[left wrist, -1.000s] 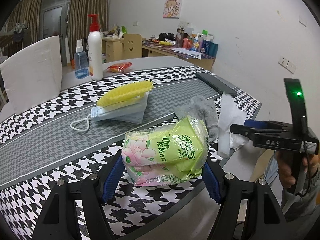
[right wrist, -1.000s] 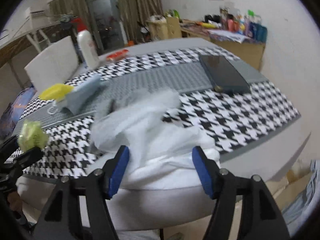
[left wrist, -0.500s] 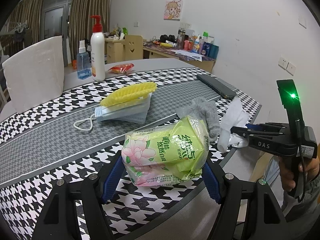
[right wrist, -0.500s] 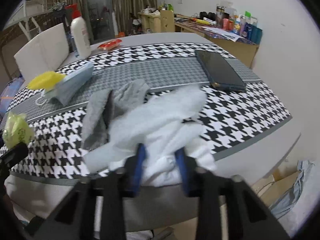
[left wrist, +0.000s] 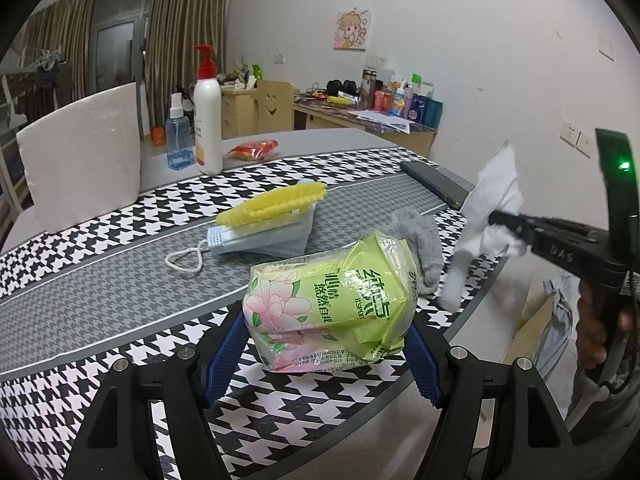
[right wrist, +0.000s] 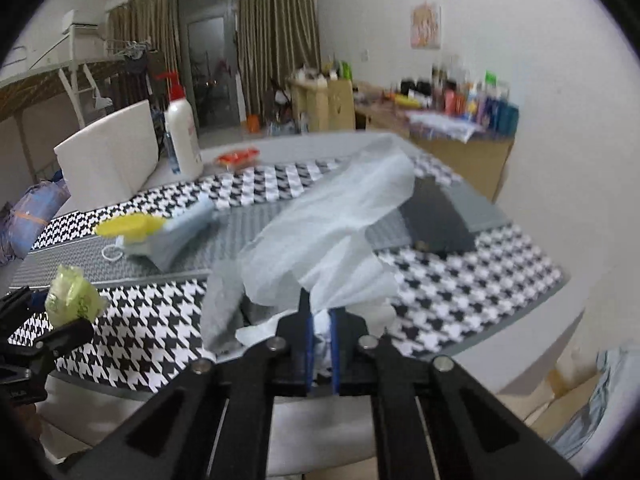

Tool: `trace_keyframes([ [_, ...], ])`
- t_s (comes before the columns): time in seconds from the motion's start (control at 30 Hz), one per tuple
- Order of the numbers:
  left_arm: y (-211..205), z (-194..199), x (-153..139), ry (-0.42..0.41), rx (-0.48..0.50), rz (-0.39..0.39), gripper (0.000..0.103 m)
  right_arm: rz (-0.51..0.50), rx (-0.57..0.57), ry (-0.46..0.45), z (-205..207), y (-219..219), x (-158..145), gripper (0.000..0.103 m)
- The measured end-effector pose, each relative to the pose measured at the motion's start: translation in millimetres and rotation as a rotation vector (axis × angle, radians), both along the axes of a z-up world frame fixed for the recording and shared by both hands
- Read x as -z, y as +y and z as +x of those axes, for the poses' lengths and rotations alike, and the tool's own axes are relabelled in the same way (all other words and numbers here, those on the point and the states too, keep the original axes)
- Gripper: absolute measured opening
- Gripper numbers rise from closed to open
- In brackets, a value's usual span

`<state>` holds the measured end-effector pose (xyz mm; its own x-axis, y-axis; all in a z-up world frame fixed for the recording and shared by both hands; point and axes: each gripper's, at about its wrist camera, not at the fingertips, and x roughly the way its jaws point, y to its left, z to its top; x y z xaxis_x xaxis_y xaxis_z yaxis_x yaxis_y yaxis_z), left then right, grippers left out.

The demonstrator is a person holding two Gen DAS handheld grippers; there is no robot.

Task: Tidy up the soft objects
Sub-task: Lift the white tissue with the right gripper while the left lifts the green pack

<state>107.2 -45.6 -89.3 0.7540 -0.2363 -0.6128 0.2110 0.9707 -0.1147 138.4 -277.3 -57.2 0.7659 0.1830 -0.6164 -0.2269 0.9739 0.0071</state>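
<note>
My left gripper (left wrist: 324, 344) is shut on a green tissue pack (left wrist: 332, 300) and holds it just above the table's near edge; the pack also shows in the right wrist view (right wrist: 72, 296). My right gripper (right wrist: 321, 344) is shut on a white cloth (right wrist: 336, 236) and has it lifted off the table; from the left wrist view the cloth (left wrist: 490, 204) hangs from that gripper (left wrist: 500, 220) at the right. A grey sock (left wrist: 422, 240) lies behind the pack. A yellow sponge (left wrist: 276, 202) rests on a stack of blue face masks (left wrist: 264, 236).
A houndstooth runner (left wrist: 120, 208) covers the grey table. A dark flat device (left wrist: 436, 184) lies at the far right. A white pump bottle (left wrist: 208, 120), a blue spray bottle (left wrist: 178, 144), a red packet (left wrist: 254, 148) and a white foam block (left wrist: 84, 160) stand at the back.
My right gripper closed on the white cloth and raised it off the table. My left gripper kept the tissue pack almost in place.
</note>
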Motion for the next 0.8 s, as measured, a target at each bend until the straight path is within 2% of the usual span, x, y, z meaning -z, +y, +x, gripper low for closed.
trace_keyframes([
  [0.23,9,-6,-14,-0.038,-0.035,-0.002,0.073,0.022,-0.053,-0.068,-8,8,-21,0.009],
  [0.8,42,-10,-53,-0.137,-0.153,0.058,0.073,0.098,-0.187,-0.120,-1,49,-43,0.009],
])
